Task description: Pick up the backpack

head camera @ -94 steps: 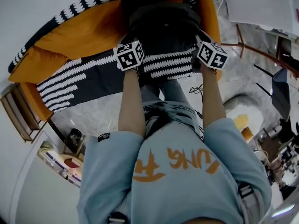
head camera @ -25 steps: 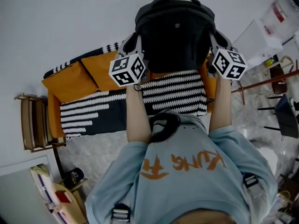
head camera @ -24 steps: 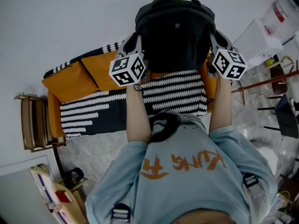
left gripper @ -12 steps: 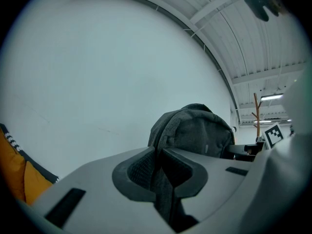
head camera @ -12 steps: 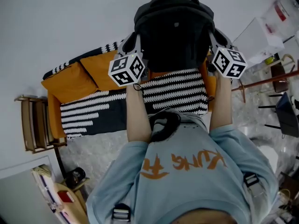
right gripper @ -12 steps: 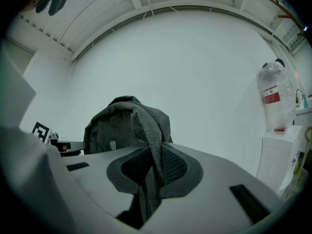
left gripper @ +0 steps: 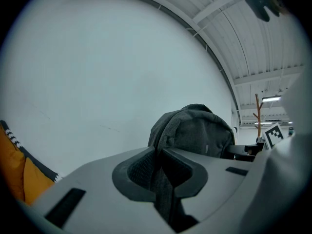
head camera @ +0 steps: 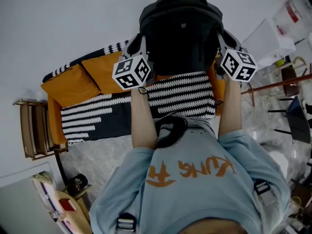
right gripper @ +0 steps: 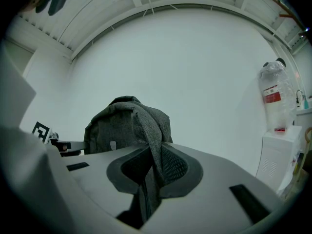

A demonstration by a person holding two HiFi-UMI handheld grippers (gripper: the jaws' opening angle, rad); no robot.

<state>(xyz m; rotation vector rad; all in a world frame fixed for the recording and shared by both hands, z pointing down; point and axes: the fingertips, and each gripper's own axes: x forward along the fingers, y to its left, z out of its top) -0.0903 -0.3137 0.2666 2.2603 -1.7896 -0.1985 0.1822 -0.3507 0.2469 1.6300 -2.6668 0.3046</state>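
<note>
The dark grey backpack hangs in the air between my two grippers, well above the sofa, in front of the white wall. My left gripper is shut on the fabric of its left side; in the left gripper view the grey cloth is pinched between the pads, with the backpack bulging beyond. My right gripper is shut on its right side; in the right gripper view the backpack rises past the pads, a fold of cloth clamped between them.
Below stands an orange sofa with a black-and-white striped cover. A wooden side table is at its left end. A white cabinet and a water dispenser are at the right, beside a brown coat stand.
Since several seconds ago the backpack has been lifted off the sofa and held high against the wall. Over the last second nothing has visibly moved.
</note>
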